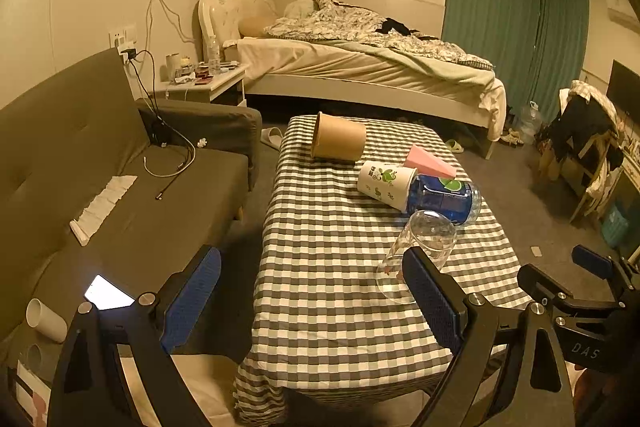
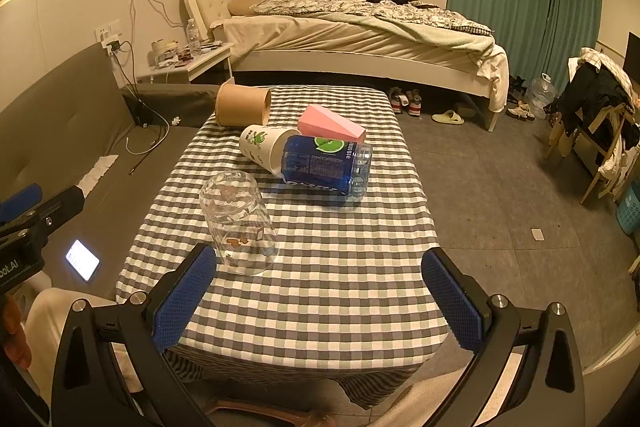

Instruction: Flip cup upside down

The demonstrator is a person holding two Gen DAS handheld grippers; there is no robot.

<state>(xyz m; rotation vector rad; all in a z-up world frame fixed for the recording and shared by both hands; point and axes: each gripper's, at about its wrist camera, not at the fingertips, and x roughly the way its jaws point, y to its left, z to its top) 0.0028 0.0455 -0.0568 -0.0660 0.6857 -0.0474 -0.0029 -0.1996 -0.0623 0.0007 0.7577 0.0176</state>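
A clear glass cup (image 2: 240,223) stands upside down, mouth down, on the checkered tablecloth (image 2: 328,267); it also shows in the left wrist view (image 1: 420,251), partly behind my left gripper's right finger. My left gripper (image 1: 312,291) is open and empty, near the table's front left. My right gripper (image 2: 320,291) is open and empty above the table's near edge, the glass just beyond its left finger (image 2: 184,299). A white printed paper cup (image 2: 264,147) lies on its side further back.
A blue bottle (image 2: 324,167), a pink box (image 2: 332,125) and a brown paper tub (image 2: 242,105) lie on the table's far half. A grey sofa (image 1: 100,167) with a lit phone (image 1: 108,293) stands left. A bed (image 1: 360,67) is behind.
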